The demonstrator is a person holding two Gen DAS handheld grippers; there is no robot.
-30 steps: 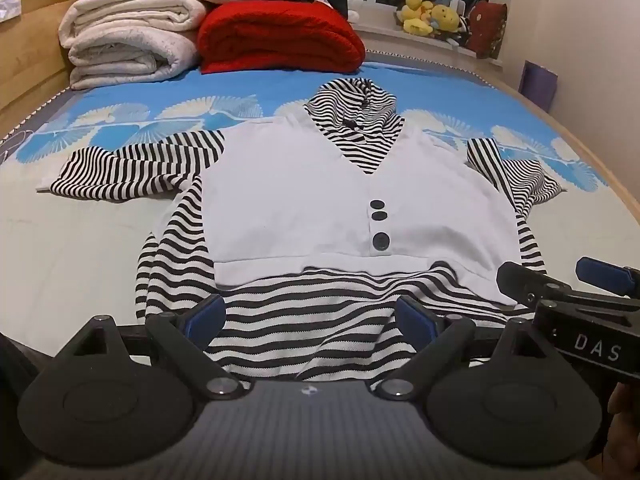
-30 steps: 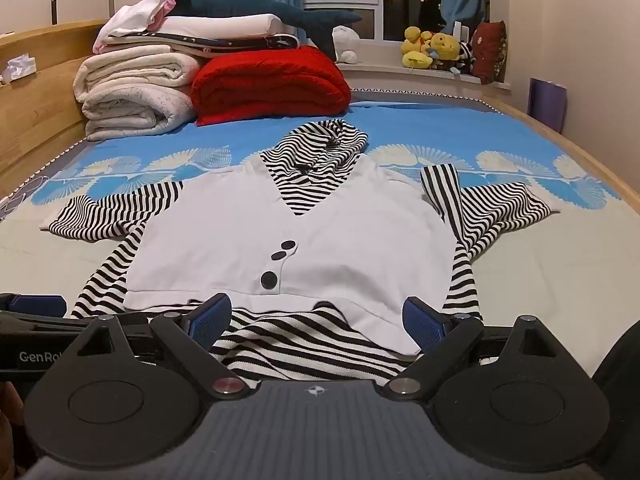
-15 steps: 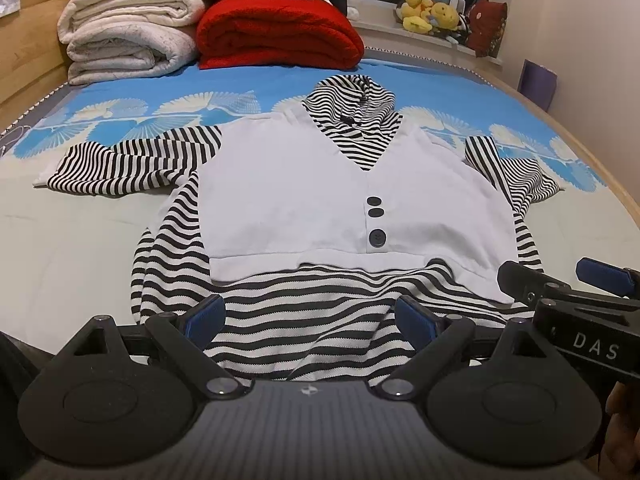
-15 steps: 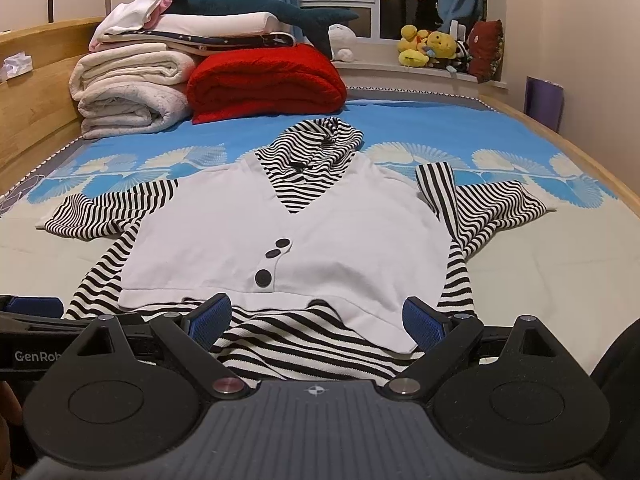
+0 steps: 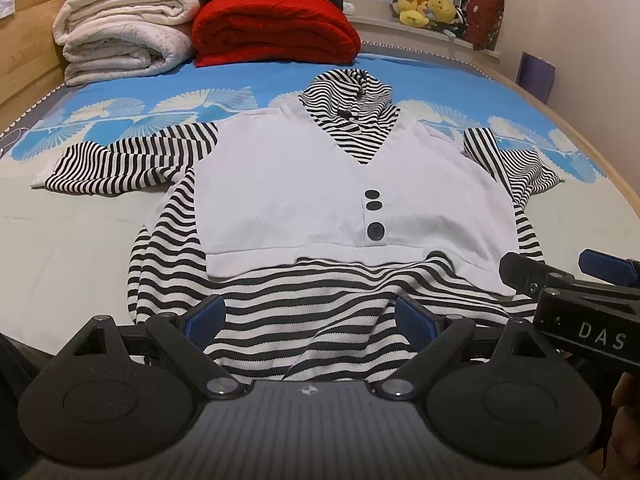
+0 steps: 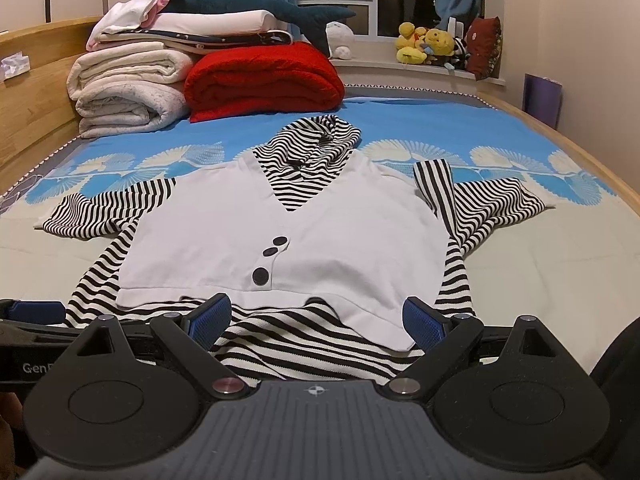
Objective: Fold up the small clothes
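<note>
Hooded top (image 5: 320,200) in black-and-white stripes with a white vest front lies flat, front up, on the bed (image 5: 60,240), hood (image 5: 352,92) toward the far end and both striped sleeves spread to left and right. Three dark buttons (image 5: 375,216) run down the vest's centre. Its striped hem (image 5: 312,328) bunches into a ridge at the near edge. Behind the hood, on the blue patterned stretch of bedspread, a folded red blanket (image 5: 276,28) sits beside a stack of rolled white blankets (image 5: 124,40) on the left, with more folded linen on top. Yellow plush toys (image 6: 426,42) line the far windowsill. Nothing lies over the garment. Left gripper (image 5: 312,320) hovers at the near hem, blue-padded fingers (image 5: 208,314) spread wide, grasping nothing. Right gripper (image 6: 318,316) hangs just to its right over the hem's right portion, fingers (image 6: 424,320) equally wide apart and empty; whether either touches the cloth cannot be told.
</note>
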